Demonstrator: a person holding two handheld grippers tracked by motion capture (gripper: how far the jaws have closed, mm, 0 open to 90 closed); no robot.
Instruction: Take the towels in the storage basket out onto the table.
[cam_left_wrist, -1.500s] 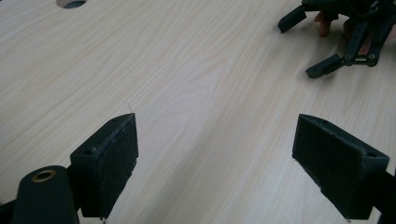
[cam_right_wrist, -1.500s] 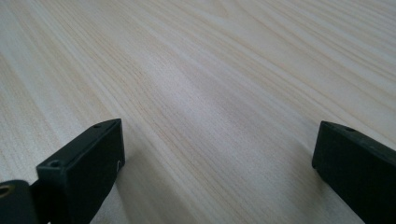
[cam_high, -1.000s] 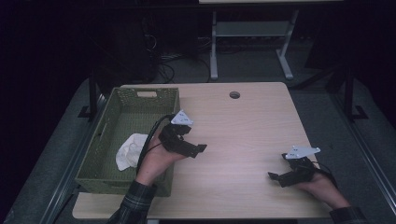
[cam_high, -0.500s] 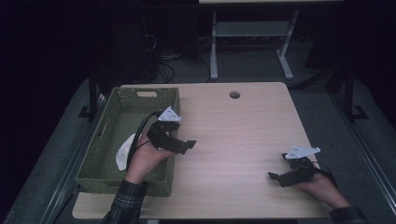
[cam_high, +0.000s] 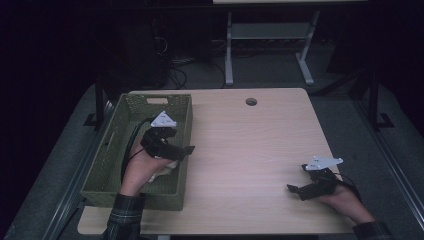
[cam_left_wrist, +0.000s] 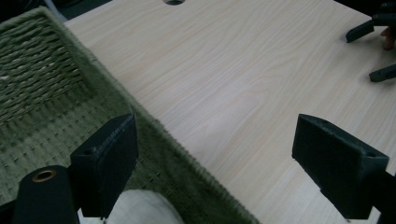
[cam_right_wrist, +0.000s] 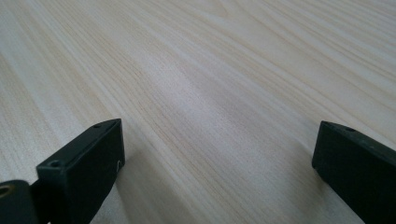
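Left gripper (cam_left_wrist: 217, 172): jaws spread wide, nothing between them. In the left gripper view the two jaws straddle the right-hand rim of the green woven rectangular basket (cam_left_wrist: 154, 126); one jaw hangs over the basket interior, the other over bare tabletop. Directly below the inside jaw, at the basket floor, sits a white crumpled cloth (cam_left_wrist: 140, 210), partly cut off by the frame edge. Can't tell if the jaw touches it; looks just above.

High view: left gripper (cam_high: 186, 149) sits over the basket's near-right part, jaws pointing out across the rim toward the table. The white cloth (cam_high: 167, 167) peeks out under the hand, inside the basket, close to its right wall. Basket (cam_high: 131, 107) lies on the left end of the light wood-grain table (cam_high: 250, 145), long axis running away from the person. A cutout handle shows in its far wall.

Right gripper (cam_right_wrist: 215, 172): jaws also spread wide, empty, only bare wood grain between and ahead of them. In the high view the right gripper (cam_high: 295, 189) rests low at the near-right part of the table, jaws pointing left toward the basket side, well apart from the left gripper and the cloth. From the left gripper view its jaw tips show far off at the upper right.

Beyond both: round cable hole (cam_high: 251, 101) near the table's far edge.
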